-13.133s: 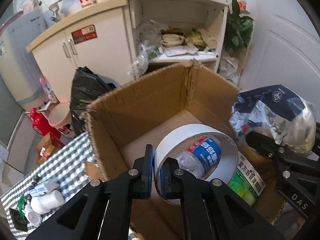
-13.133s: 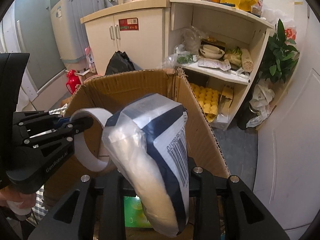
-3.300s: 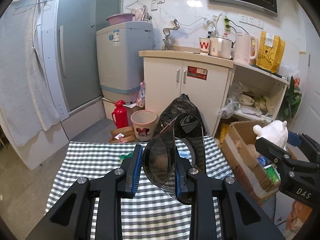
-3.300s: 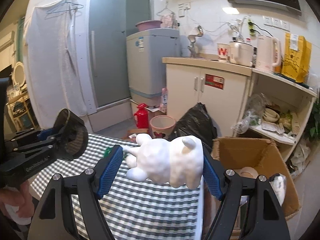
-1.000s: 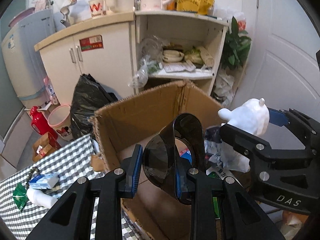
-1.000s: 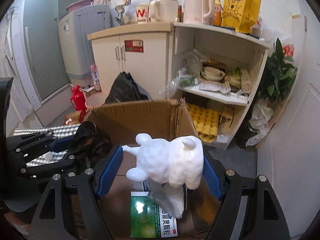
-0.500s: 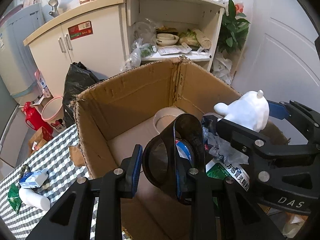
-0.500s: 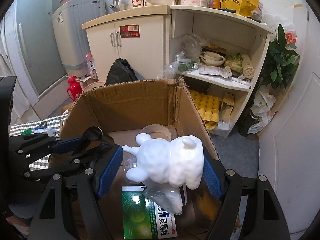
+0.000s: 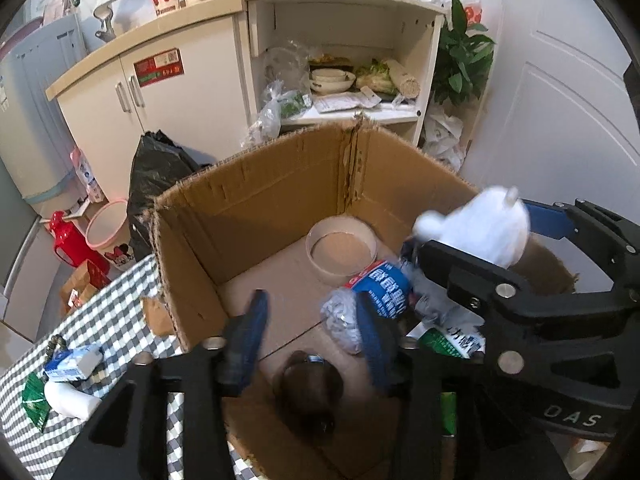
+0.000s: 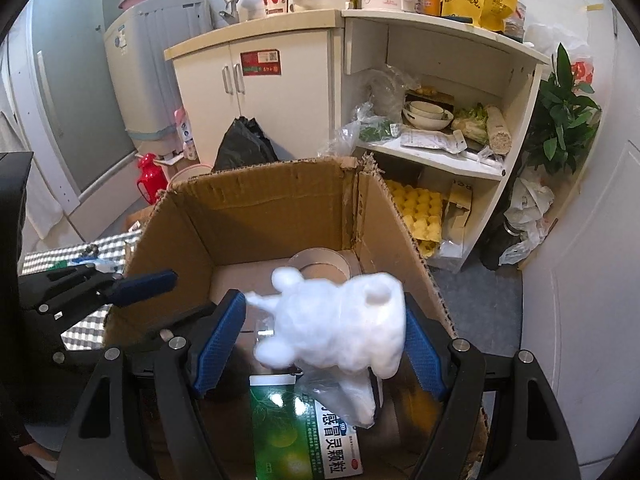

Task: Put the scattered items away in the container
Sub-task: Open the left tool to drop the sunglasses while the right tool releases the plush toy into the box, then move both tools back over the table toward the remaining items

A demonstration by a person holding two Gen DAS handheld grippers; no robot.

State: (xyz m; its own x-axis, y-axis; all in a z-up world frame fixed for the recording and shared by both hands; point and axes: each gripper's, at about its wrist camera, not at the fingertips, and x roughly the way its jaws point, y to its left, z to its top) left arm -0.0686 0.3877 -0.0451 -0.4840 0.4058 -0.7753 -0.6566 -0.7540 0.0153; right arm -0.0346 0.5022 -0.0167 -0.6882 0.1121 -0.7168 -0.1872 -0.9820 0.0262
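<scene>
From the left wrist, the left gripper hangs over the cardboard box, jaws released and spread with nothing between them. A dark smoky cup, blurred, sits on the box floor at 6 o'clock. A pale tape ring lies near the far corner, a crinkled plastic bottle with a blue label beside it. At 8 o'clock the checked surface carries a small blue-white carton and a white tube.

From the right wrist, the right gripper reaches over the same box. Its blue-padded jaws stand wide; the fluffy white toy, motion-blurred, sits between them, and contact cannot be told. A glossy green medicine box lies below at 6 o'clock. The left gripper juts in from 9 o'clock.
</scene>
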